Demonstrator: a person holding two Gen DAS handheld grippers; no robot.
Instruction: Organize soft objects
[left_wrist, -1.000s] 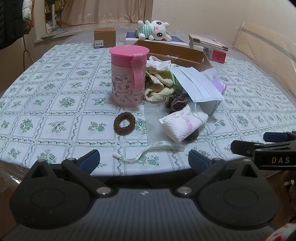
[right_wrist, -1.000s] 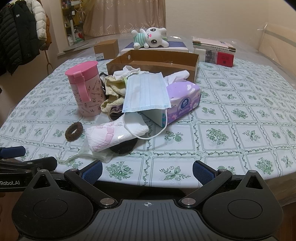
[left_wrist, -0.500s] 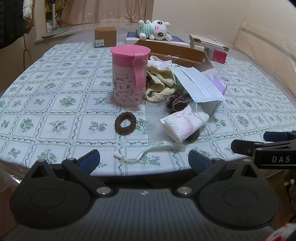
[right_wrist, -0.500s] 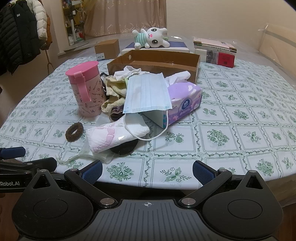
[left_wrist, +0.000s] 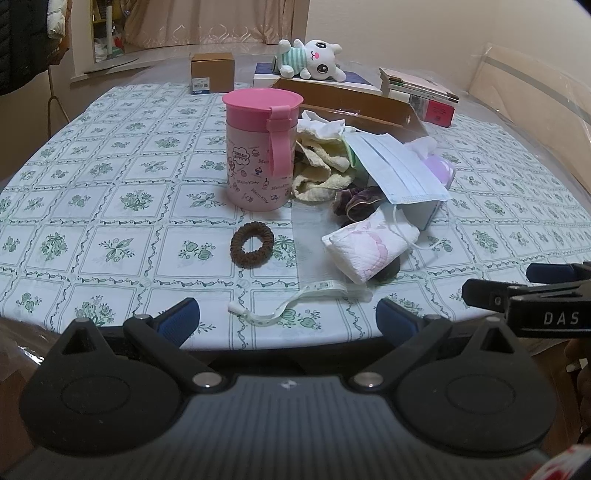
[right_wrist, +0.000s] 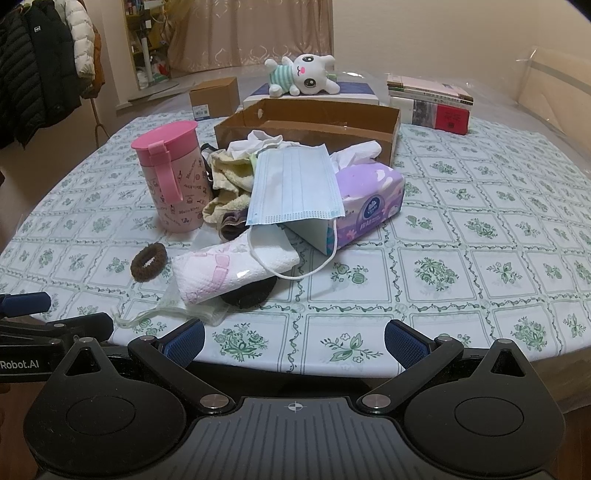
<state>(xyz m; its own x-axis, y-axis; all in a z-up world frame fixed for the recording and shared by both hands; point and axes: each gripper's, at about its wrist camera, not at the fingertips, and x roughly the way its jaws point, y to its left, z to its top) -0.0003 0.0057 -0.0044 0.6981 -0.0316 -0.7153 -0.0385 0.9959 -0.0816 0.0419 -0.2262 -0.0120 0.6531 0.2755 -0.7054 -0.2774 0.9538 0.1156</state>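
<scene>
Two grippers w/ jaws apart; ribbed brown scrunchie (left_wrist: 252, 244) beside pleated mask (right_wrist: 295, 186).

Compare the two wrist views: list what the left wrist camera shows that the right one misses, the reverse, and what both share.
Only the left wrist view shows the measuring tape plainly, lying loose near the table edge, and the purple scrunchie clear of the pile.

Only the right wrist view shows the hanging coats, the inside of the cardboard box and the printed front of the tissue pack.

Both show the pink cup, brown hair tie, face mask, yellow towel, plush toy and floral tablecloth. The left gripper and the right gripper are both open and empty.
</scene>
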